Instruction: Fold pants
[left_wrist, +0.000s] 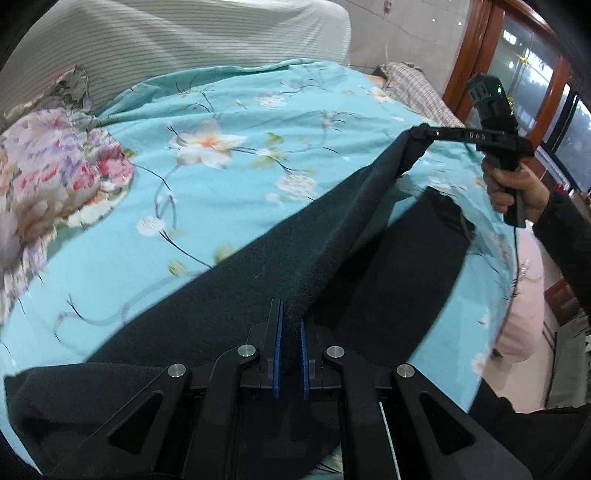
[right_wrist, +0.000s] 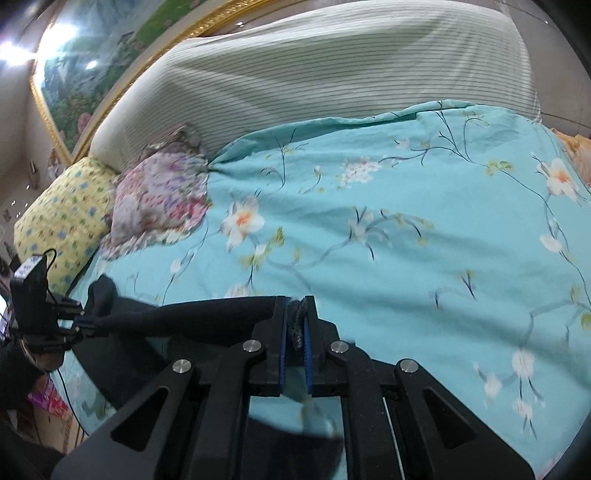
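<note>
A: Left gripper (left_wrist: 291, 314)?
B: Clamped on the dark pants (left_wrist: 229, 288); they stretch over the blue sheet (left_wrist: 229, 110) up to the right gripper (left_wrist: 421, 131).

A: Right wrist view?
B: Right gripper (right_wrist: 297, 310) pinches the pants (right_wrist: 207, 310); their raised edge runs to the left gripper (right_wrist: 79, 319).

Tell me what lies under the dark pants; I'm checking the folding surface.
The turquoise floral bedspread shows all around the pants, so they lie on it. Whatever sits directly beneath them is covered.

White letters "DAS" on the right gripper (left_wrist: 421, 132), side of its black finger.
</note>
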